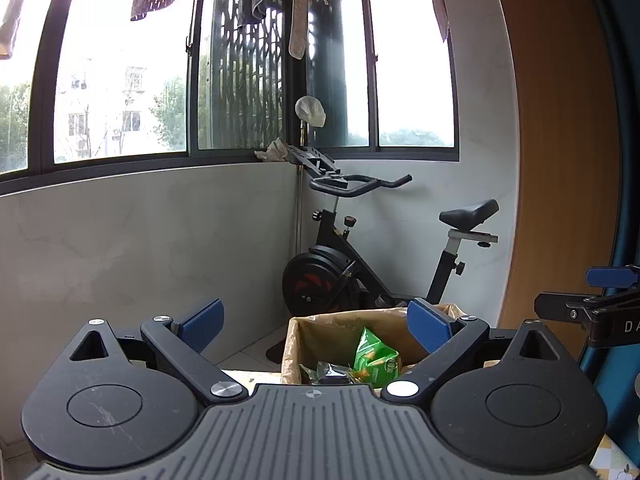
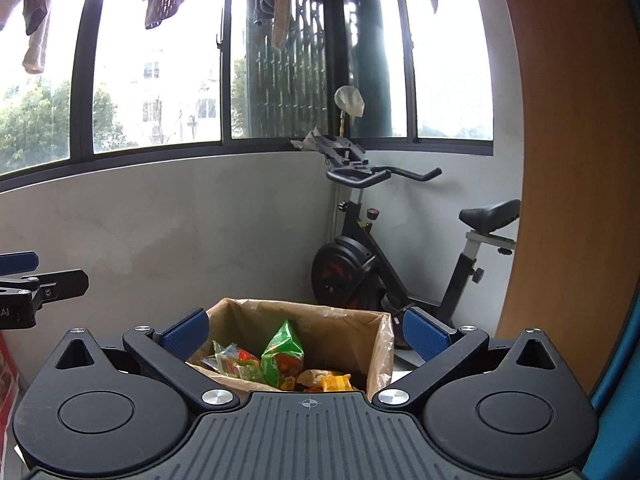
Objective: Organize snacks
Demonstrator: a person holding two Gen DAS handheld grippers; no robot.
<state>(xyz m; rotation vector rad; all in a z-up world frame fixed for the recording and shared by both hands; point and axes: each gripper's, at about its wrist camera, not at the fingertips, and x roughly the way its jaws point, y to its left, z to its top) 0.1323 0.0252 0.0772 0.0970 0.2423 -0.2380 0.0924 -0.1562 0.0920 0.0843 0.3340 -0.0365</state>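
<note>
both hand-held grippers, left [image 1: 316,322] and right [image 2: 306,330], spread apart and empty, lined box [image 2: 360,320] of snacks [image 2: 282,354] just ahead; orange packets [image 2: 334,382] visible right view only.

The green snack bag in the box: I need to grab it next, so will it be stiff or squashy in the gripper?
The green snack bag looks puffed and creased, so it probably crumples under the pads and weighs little. Its glossy film may slip. It stands on end among other packets in the lined box, so a nudge would likely tip it.
</note>
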